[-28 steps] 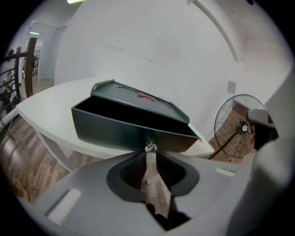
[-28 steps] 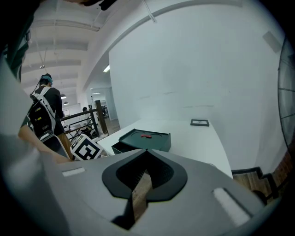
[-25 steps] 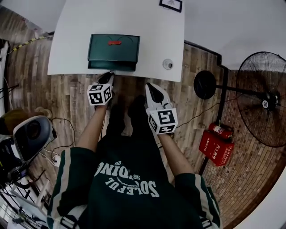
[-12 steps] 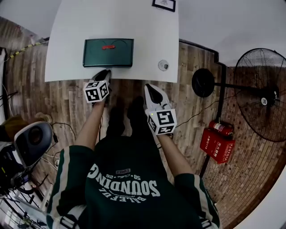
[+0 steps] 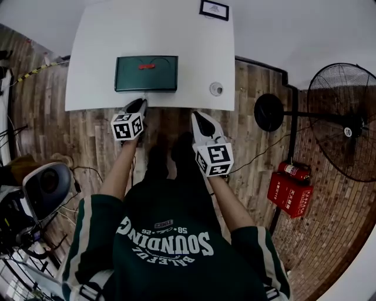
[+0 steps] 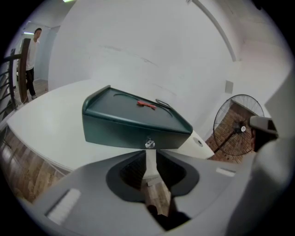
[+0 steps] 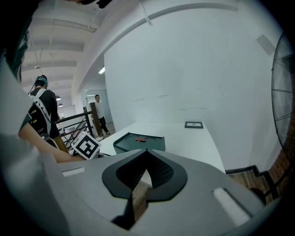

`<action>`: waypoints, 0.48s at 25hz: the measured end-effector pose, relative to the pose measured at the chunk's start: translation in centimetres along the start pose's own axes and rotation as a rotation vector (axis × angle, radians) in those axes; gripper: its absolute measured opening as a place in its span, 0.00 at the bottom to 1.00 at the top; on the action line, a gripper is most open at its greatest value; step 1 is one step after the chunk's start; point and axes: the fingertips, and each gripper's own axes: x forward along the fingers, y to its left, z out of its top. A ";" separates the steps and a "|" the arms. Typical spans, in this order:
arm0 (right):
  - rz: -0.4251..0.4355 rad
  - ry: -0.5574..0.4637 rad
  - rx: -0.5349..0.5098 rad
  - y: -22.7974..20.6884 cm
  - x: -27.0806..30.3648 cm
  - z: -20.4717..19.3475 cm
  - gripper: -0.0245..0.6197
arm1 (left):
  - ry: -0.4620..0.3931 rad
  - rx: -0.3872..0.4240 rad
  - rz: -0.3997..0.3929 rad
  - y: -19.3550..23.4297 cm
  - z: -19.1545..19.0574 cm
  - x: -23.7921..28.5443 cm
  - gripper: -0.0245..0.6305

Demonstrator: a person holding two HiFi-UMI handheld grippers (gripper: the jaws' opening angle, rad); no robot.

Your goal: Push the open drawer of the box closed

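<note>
A dark green box [image 5: 146, 73] sits on the white table [image 5: 100, 35] near its front edge, with a small red piece [image 5: 147, 66] on its lid. Its drawer front looks flush, and a silver knob [image 6: 149, 144] shows at the middle. My left gripper [image 5: 139, 106] hangs just off the table edge, a little short of the box front and aimed at the knob. The left gripper [image 6: 148, 152] has its jaws down to a thin slit, holding nothing. My right gripper [image 5: 201, 117] is lower right over the floor, and in its own view the right gripper [image 7: 146, 151] is shut and empty, with the box [image 7: 138, 142] ahead.
A small black-framed card [image 5: 214, 9] lies at the table's far side and a round disc [image 5: 217, 89] at its front right. A standing fan [image 5: 346, 120] and a red extinguisher case [image 5: 289, 191] stand on the wooden floor to the right. People stand far off in the background.
A second ago the drawer stuck out toward me with the left gripper's tip against it. It now sits flush, and the left gripper has drawn back slightly. The right gripper held its place.
</note>
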 end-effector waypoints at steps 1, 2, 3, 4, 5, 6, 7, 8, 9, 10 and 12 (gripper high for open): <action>0.002 -0.008 -0.001 0.3 0.0 0.3 0.04 | -0.006 0.012 -0.002 0.0 0.1 -0.8 0.22; 0.004 -0.017 -0.003 0.7 0.0 0.6 0.04 | -0.017 0.027 -0.006 -0.1 0.5 -1.6 0.22; 0.005 -0.026 -0.004 0.9 0.1 0.9 0.04 | -0.032 0.046 -0.011 -0.3 1.0 -2.4 0.22; 0.004 -0.036 -0.005 1.1 0.1 1.3 0.04 | -0.050 0.071 -0.016 -0.6 1.6 -3.2 0.21; 0.002 -0.046 -0.005 1.2 0.2 1.7 0.04 | -0.069 0.101 -0.019 -1.0 2.4 -4.1 0.20; 0.001 -0.057 -0.002 1.3 0.2 2.0 0.04 | -0.089 0.136 -0.019 -1.3 3.1 -5.0 0.18; -0.001 -0.067 0.002 1.4 0.1 2.3 0.04 | -0.107 0.171 -0.017 -1.7 3.7 -5.9 0.16; -0.002 -0.079 0.004 1.6 0.1 2.7 0.04 | -0.124 0.205 -0.015 -2.0 4.4 -6.8 0.14; -0.002 -0.090 0.003 1.8 0.1 3.2 0.04 | -0.139 0.237 -0.015 -2.3 5.1 -7.6 0.13; 0.000 -0.103 0.000 2.0 0.1 3.8 0.04 | -0.154 0.268 -0.018 -2.6 5.9 -8.4 0.12; 0.004 -0.130 -0.011 2.6 0.3 5.2 0.04 | -0.181 0.330 -0.023 -3.2 7.4 -9.9 0.12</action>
